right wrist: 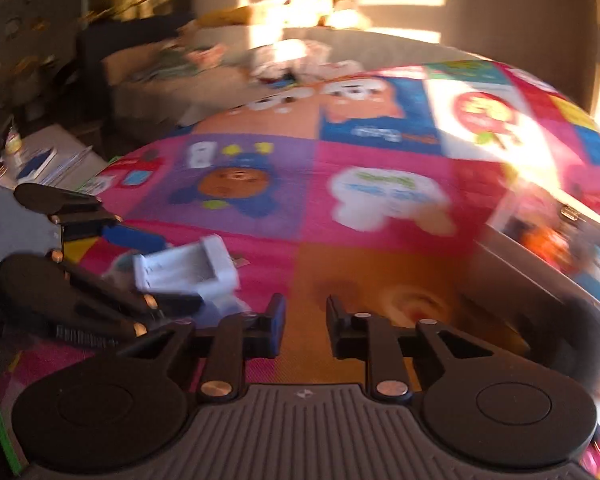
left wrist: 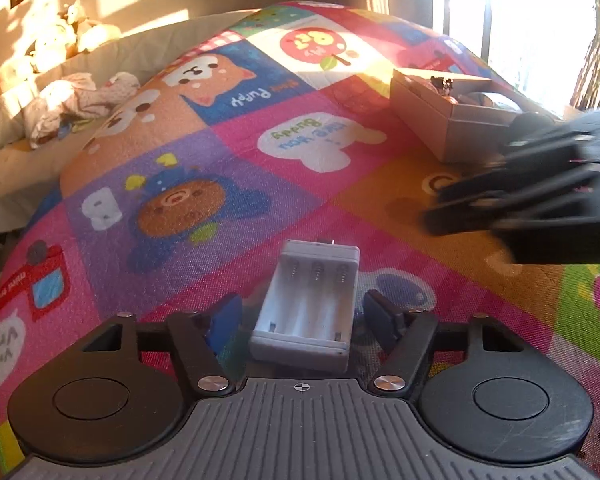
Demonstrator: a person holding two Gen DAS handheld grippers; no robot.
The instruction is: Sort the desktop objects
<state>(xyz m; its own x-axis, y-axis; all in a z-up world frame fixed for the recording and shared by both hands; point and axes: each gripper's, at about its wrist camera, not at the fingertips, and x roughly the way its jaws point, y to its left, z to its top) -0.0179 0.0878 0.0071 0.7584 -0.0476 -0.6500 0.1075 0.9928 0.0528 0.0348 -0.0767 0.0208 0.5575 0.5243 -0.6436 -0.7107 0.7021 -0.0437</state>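
A white three-slot battery holder (left wrist: 308, 304) lies on the colourful cartoon mat (left wrist: 260, 136), slots up. My left gripper (left wrist: 304, 316) is open, with one finger on each side of the holder and a gap on both sides. In the right wrist view the holder (right wrist: 188, 272) shows at the left between the left gripper's fingers (right wrist: 140, 240). My right gripper (right wrist: 303, 324) is open with a narrow gap and holds nothing, over an orange patch of the mat. It shows blurred in the left wrist view (left wrist: 532, 196).
A grey open box (left wrist: 452, 120) holding small toys stands on the mat at the right, and its wall (right wrist: 540, 276) is close to my right gripper. A sofa with plush toys (left wrist: 60, 92) lies beyond the mat. Papers (right wrist: 48, 164) lie at the left.
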